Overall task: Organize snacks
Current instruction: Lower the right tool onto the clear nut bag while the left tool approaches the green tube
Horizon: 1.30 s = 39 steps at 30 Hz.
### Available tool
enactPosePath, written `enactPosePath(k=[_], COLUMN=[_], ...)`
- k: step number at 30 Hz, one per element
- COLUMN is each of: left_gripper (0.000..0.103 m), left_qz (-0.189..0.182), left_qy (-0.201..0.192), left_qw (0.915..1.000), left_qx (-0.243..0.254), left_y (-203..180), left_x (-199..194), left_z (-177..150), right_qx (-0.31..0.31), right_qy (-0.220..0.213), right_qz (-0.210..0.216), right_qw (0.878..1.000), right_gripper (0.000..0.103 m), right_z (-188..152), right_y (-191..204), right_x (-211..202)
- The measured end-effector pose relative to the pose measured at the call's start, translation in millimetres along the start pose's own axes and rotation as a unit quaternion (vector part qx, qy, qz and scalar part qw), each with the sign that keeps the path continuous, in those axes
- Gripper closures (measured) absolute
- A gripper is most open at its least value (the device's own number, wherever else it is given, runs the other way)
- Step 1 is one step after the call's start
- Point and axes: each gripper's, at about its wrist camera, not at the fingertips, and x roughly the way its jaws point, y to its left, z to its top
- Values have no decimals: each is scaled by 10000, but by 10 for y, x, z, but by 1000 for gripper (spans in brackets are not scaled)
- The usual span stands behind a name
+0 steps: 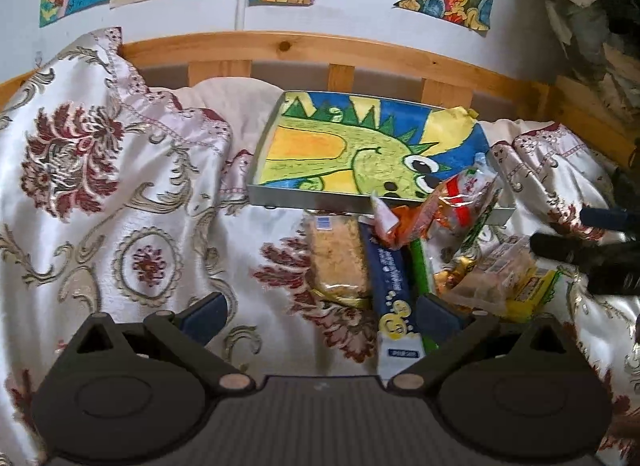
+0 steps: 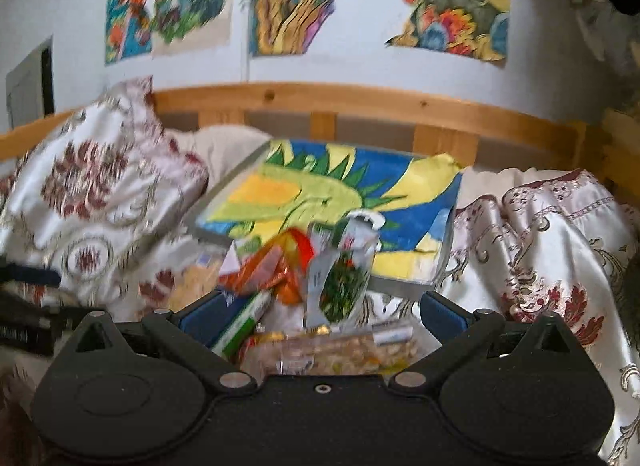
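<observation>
Below, both my tongs gape, empty: left tongs (image 1: 320,316) over snacks (image 1: 404,254); right tongs (image 2: 320,316) near tray (image 2: 404,286), on bed (image 1: 120,205).

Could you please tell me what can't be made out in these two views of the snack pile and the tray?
- Right wrist view: motion blur smears the snack pile; no wrapper text is legible.
- Left wrist view: the tray's near right corner is hidden by the orange-and-red packet.
- Left wrist view: the blue packet's lower end is covered by the left tongs.
- Left wrist view: the right tongs are cut off by the frame edge.
</observation>
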Motion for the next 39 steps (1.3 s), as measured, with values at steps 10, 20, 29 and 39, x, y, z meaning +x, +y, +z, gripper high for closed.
enactPosePath(k=[10,20,29,39], left_gripper=[1,0,3,13], left_qz=[-535,-1489,-1918,-2155], left_qy=[-84,157,809,1296], left_qw=[9954,9738,9698,9634], left_qx=[793,1714,1269,930], left_y=[-386,-799,-752,-647], left_x=[107,255,609,855], left_z=[-92,-62,-5,41], right_qx=[-41,1133,2235,2417], right_qy=[491,1028,1159,1023], right_qz=[153,590,1286,1417], right_qw=[9987,9865,9592,9545], right_gripper=[1,1,1,19], right_z=[-24,-98,-219,-238], right_y=[-115,-565,-971,-1108], right_x=[182,452,787,991])
